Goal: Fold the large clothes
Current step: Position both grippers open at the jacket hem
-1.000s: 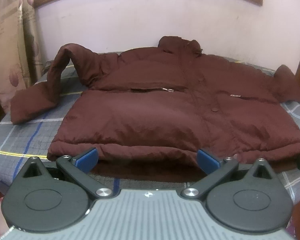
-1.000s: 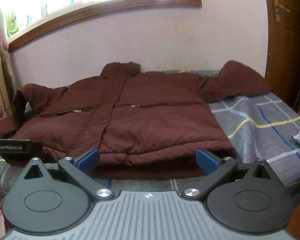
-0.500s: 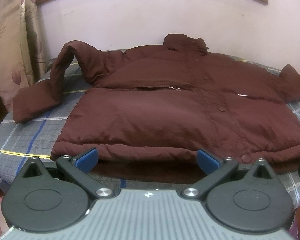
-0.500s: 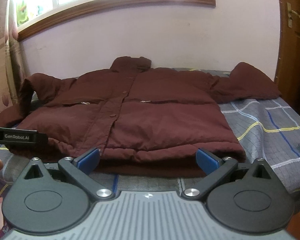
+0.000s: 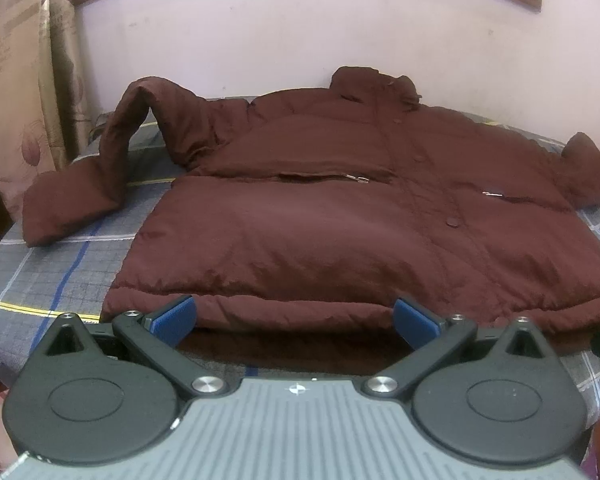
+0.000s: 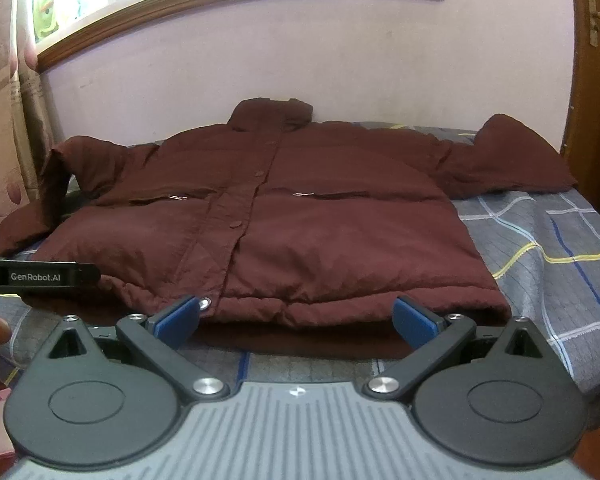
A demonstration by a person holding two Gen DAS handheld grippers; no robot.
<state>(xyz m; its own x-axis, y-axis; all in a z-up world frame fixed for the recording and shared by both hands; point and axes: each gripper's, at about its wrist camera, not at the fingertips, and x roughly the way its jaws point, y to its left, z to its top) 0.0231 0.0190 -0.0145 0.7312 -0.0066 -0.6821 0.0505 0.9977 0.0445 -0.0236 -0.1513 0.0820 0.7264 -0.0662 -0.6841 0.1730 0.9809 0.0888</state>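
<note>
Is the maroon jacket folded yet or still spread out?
Spread out: the maroon jacket lies front-up on the bed, both sleeves out to its sides, nothing folded over.

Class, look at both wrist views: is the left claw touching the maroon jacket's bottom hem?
Cannot tell. In the left wrist view the open left claw sits level with the jacket hem, its blue pads overlapping it, but neither contact nor gap shows plainly.
</note>
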